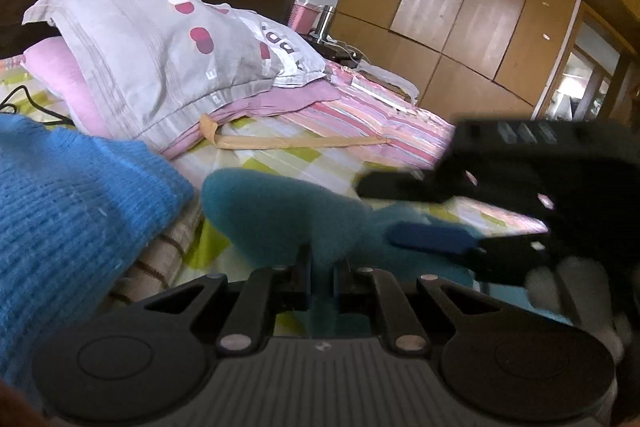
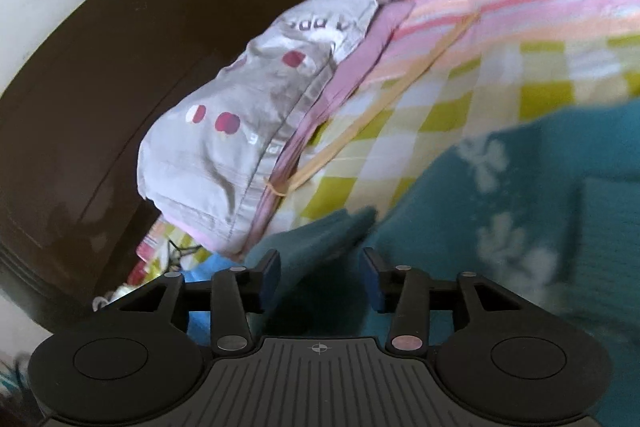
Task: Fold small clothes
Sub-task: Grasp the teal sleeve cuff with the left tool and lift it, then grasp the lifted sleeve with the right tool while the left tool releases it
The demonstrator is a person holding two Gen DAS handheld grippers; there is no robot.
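While the fuzzy teal garment with pale flower prints (image 2: 500,211) is lying on the yellow-and-white checked bed sheet (image 2: 440,107), folding looks like it's only partway there. The left tool (image 1: 320,267) is pressed together, pinching a raised fold of that teal cloth. The right tool (image 2: 320,275) has its jaws spread, teal cloth between them but apparently not gripped; the blur makes that hard to call. A bright blue knitted piece (image 1: 72,211) beside it sits bunched, so probably not folded yet. No neat stack is visible anywhere.
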